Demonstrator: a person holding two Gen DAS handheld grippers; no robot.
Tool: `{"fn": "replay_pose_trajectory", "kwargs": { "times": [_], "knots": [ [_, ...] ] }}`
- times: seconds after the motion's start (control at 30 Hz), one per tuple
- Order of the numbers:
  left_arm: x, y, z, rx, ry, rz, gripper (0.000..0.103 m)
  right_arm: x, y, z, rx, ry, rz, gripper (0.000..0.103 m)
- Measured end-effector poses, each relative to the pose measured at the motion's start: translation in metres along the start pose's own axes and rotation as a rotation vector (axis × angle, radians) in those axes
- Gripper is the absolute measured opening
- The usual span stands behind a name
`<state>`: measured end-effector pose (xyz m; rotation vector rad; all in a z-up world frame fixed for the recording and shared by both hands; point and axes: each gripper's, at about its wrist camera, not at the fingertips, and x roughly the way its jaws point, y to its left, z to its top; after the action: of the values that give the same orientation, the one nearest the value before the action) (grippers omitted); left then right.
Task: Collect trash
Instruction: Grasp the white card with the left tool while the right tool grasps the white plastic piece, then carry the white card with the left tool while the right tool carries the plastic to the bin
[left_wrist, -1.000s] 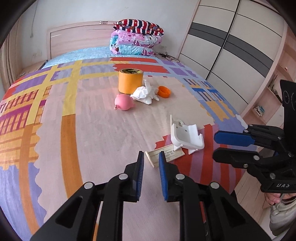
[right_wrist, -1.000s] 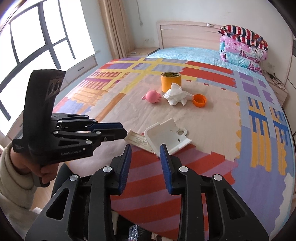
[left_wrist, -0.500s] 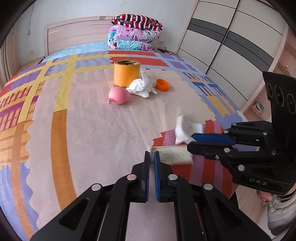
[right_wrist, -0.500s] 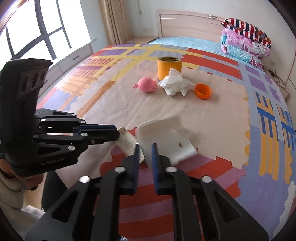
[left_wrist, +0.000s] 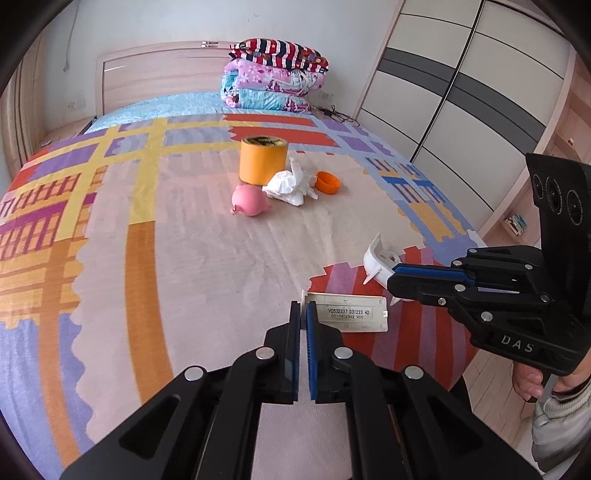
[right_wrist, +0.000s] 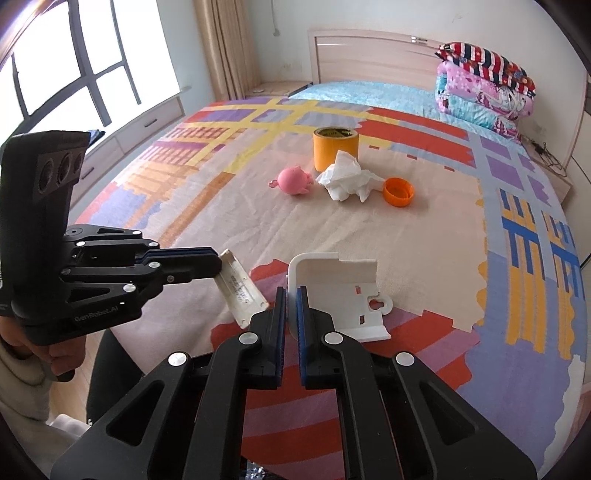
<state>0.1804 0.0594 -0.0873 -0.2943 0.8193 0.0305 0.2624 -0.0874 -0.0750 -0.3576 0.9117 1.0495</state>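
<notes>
**Above the near bed edge, both claws hold plastic**

In the left wrist view, the left gripper (left_wrist: 303, 314) is clamped on the labelled white strip (left_wrist: 347, 312), long axis running right.

In the right wrist view, the right gripper (right_wrist: 291, 299) pinches the white bracket (right_wrist: 341, 291), which extends right. The orange cap (right_wrist: 398, 191) lies open-side up, apparently empty, beside the crumpled tissue (right_wrist: 347, 179).

Both wrist views face the bed (left_wrist: 184, 258) from its foot
</notes>
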Motion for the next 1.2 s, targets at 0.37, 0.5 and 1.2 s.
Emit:
{"fn": "replay_pose_trajectory", "kwargs": {
  "times": [0.37,0.5,1.2],
  "knots": [
    [-0.032,-0.012,-0.012,0.040,-0.034,-0.018,0.003,-0.028,0.013,-0.001,-0.014,-0.040,-0.008,0.006],
    [-0.043,-0.017,-0.018,0.060,-0.043,-0.032,0.003,-0.038,0.019,-0.005,-0.014,-0.045,0.000,0.006],
    [-0.075,-0.033,-0.084,0.142,0.026,-0.105,0.003,-0.073,0.056,-0.053,-0.026,-0.048,0.062,0.006]
  ]
}}
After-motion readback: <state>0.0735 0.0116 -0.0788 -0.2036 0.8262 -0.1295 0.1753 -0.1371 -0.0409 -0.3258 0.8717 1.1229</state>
